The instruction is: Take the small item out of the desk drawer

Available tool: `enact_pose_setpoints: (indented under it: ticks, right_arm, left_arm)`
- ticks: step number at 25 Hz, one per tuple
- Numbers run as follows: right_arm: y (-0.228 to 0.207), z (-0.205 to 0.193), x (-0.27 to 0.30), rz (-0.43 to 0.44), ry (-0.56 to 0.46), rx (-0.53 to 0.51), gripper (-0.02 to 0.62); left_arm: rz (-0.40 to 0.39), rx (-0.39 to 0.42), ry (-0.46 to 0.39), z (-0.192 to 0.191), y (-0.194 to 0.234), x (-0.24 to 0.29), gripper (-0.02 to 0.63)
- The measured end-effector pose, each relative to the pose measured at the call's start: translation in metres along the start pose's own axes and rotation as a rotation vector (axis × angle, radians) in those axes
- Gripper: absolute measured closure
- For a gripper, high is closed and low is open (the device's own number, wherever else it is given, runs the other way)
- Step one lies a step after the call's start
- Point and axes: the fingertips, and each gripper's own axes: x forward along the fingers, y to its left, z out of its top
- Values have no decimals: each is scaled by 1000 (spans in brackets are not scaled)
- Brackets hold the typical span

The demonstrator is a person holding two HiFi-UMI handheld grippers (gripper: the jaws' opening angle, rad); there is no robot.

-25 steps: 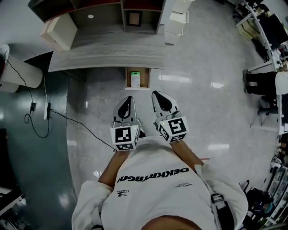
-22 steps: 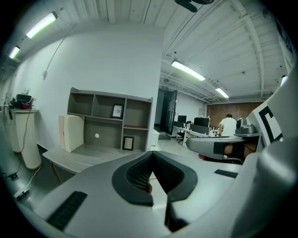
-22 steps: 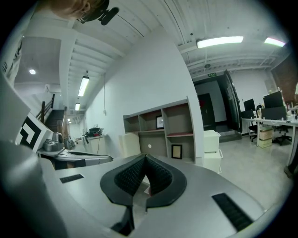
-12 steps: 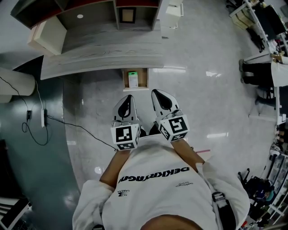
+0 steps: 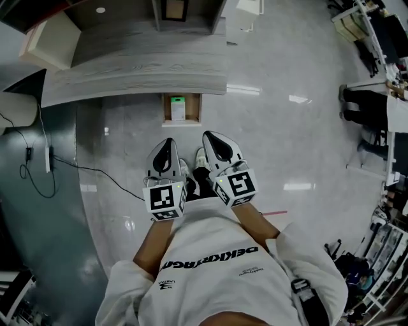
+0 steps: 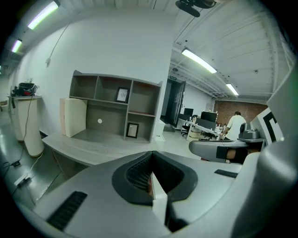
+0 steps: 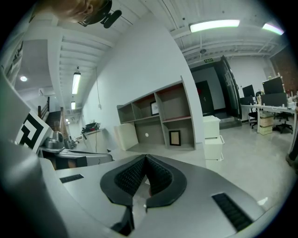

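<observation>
A grey wooden desk (image 5: 134, 76) stands ahead, and a small wooden drawer (image 5: 195, 108) hangs open under its front edge. Inside the drawer lies a small green and white item (image 5: 178, 108). My left gripper (image 5: 166, 145) and right gripper (image 5: 211, 139) are side by side close to the person's body, well short of the drawer. Both are shut and hold nothing. In the left gripper view the left gripper (image 6: 151, 160) points at the desk and its shelf unit (image 6: 116, 100). The right gripper (image 7: 145, 162) looks the same way in its own view.
A white box (image 5: 51, 38) and a picture frame (image 5: 173, 9) sit on the desk and shelf. A white drawer cabinet (image 5: 245, 13) stands right of the desk. Cables (image 5: 38, 159) trail on the floor at left. A seated person (image 5: 363, 108) is far right.
Both grippers have sunk a little and drifted left in the head view, still side by side. Their jaws stayed shut. The desk and drawer sit slightly higher in the picture.
</observation>
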Motion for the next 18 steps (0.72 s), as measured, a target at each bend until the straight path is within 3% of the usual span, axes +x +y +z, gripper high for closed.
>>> enact_pose_setpoints:
  ticks: [18]
  right_arm:
    - [-41,-64,28,-4,103,42,565]
  left_arm:
    - [43,-43,106,-63,10,59,591]
